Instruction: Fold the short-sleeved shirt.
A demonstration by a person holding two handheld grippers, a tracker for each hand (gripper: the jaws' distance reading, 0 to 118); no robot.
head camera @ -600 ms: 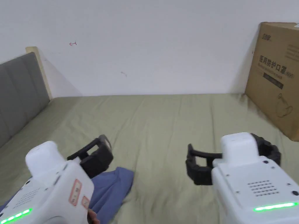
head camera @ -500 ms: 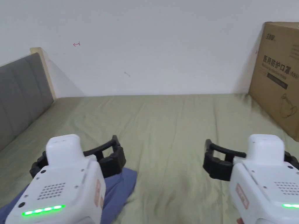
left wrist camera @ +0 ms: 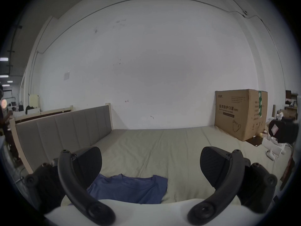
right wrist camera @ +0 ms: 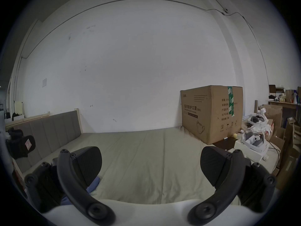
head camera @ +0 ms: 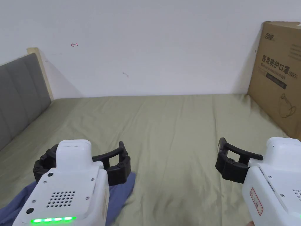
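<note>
Storeroom-like bedroom: bed (head camera: 176,132), headboard (head camera: 17,94), cardboard box (head camera: 279,76).

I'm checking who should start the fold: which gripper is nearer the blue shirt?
Left. The left gripper hangs open just above the blue shirt; the right gripper hangs open well off to its right, over bare green sheet.

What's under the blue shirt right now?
The blue shirt lies flat on the olive bed sheet, collar toward the wall. Its near part is hidden behind the left gripper body, so anything beneath the fabric cannot be seen.
</note>
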